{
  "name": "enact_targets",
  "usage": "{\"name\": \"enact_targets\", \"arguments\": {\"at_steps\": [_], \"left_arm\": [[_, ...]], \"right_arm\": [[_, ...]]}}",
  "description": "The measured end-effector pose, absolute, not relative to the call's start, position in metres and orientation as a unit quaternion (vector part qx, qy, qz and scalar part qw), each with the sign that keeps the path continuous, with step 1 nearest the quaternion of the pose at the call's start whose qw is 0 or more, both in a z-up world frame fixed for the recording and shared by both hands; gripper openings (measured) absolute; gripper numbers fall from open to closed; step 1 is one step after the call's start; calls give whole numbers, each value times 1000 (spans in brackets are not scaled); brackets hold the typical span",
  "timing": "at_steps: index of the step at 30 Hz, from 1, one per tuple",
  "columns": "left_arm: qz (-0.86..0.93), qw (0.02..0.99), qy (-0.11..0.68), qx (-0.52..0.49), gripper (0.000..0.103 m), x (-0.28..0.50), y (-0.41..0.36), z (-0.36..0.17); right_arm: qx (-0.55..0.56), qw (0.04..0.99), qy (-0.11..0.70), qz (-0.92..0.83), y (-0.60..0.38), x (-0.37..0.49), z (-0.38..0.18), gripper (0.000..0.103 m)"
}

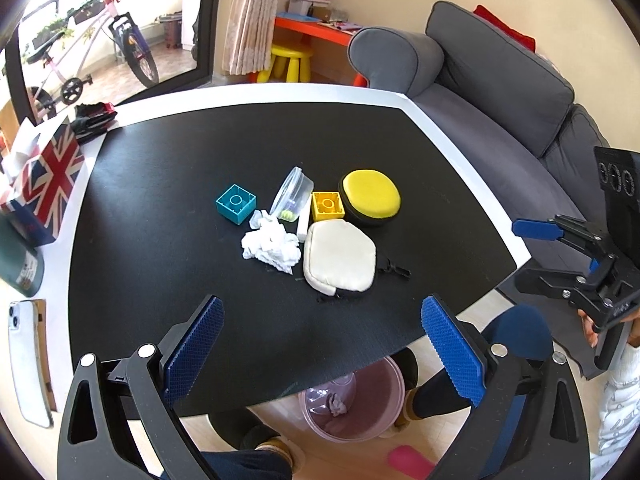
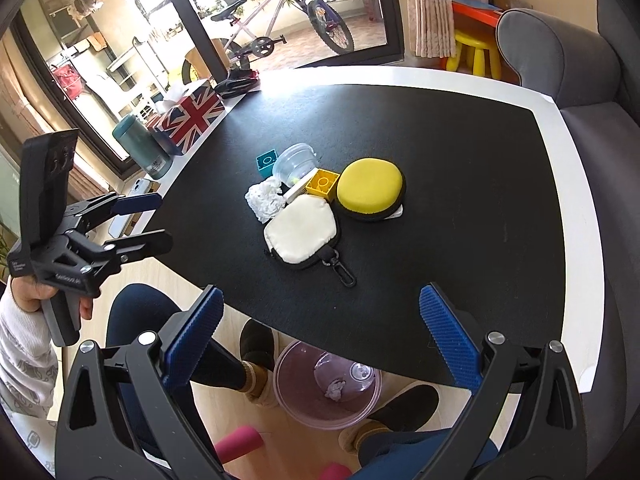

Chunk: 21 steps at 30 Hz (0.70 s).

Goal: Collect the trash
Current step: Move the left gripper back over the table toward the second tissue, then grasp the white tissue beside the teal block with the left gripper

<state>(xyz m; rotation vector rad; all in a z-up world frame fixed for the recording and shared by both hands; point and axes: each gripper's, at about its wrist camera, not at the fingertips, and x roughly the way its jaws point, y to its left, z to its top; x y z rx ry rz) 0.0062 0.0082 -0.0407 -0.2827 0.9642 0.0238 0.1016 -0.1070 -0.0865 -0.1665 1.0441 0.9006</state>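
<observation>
We hold our left gripper (image 1: 320, 344) wide open over the near edge of the black tabletop (image 1: 160, 200), and it has nothing in it. Our right gripper (image 2: 320, 332) is wide open too, also with nothing in it.

The trash is a crumpled white tissue (image 1: 272, 246) in the middle of the tabletop. It lies just beside a teal toy block (image 1: 236, 203) and touches a clear plastic tub (image 1: 290, 194) that is tipped on its side. A cream pouch (image 1: 339, 258) with a black clip sits next to the tissue. Behind the pouch are a yellow toy block (image 1: 328, 205) and a round yellow case (image 1: 371, 197).

Down on the floor, under the tabletop edge, stands a pink bin (image 1: 352, 400) with a tissue ball and a clear cup inside.
</observation>
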Motion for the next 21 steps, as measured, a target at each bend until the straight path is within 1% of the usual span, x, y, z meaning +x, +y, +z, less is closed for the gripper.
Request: {"name": "enact_targets", "arguments": {"at_steps": [14,21], "left_arm": [[35,842,514,-159,95,61,41,-88],[51,835,525,-160,95,79,50,-105]], "right_arm": [[-72,766,491,410,-105,116,-93,97],[-71,765,498,402,-107,121,-99,97]]}}
